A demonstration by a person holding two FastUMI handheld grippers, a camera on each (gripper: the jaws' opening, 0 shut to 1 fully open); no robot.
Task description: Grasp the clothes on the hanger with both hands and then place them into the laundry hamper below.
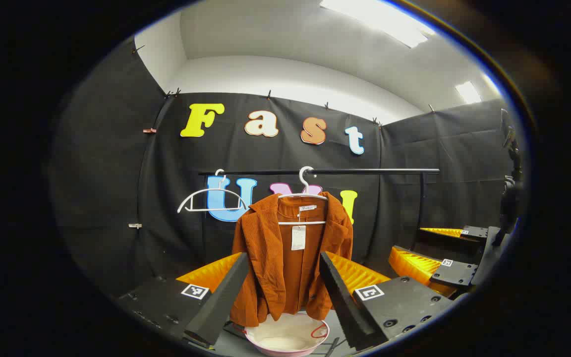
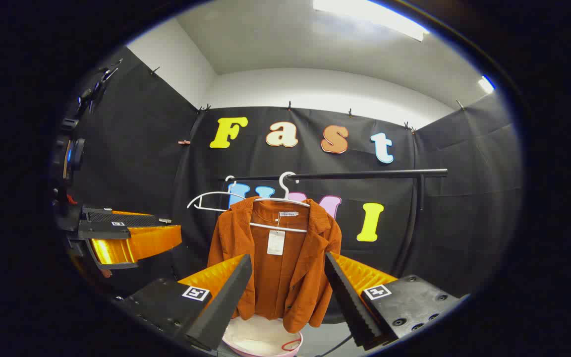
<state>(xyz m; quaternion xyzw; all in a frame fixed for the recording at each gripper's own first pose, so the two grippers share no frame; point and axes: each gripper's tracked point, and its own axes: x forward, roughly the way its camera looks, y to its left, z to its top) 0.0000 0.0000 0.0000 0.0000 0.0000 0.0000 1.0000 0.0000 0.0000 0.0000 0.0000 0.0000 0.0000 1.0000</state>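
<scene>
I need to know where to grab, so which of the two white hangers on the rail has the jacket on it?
The hanger nearer the rail's middle carries the orange jacket. The other hanger, at the rail's free end, hangs bare.

Empty white hanger (image 1: 211, 201) on black rail (image 1: 365, 171), left side; ceiling light (image 2: 370, 17) overhead.

Ribbed cloth jacket (image 1: 293, 258), smooth plastic hanger (image 1: 303, 196)

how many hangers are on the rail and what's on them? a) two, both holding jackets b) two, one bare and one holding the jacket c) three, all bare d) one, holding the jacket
b: a bare white hanger hangs on the rail beside the hanger carrying the orange jacket.
</scene>
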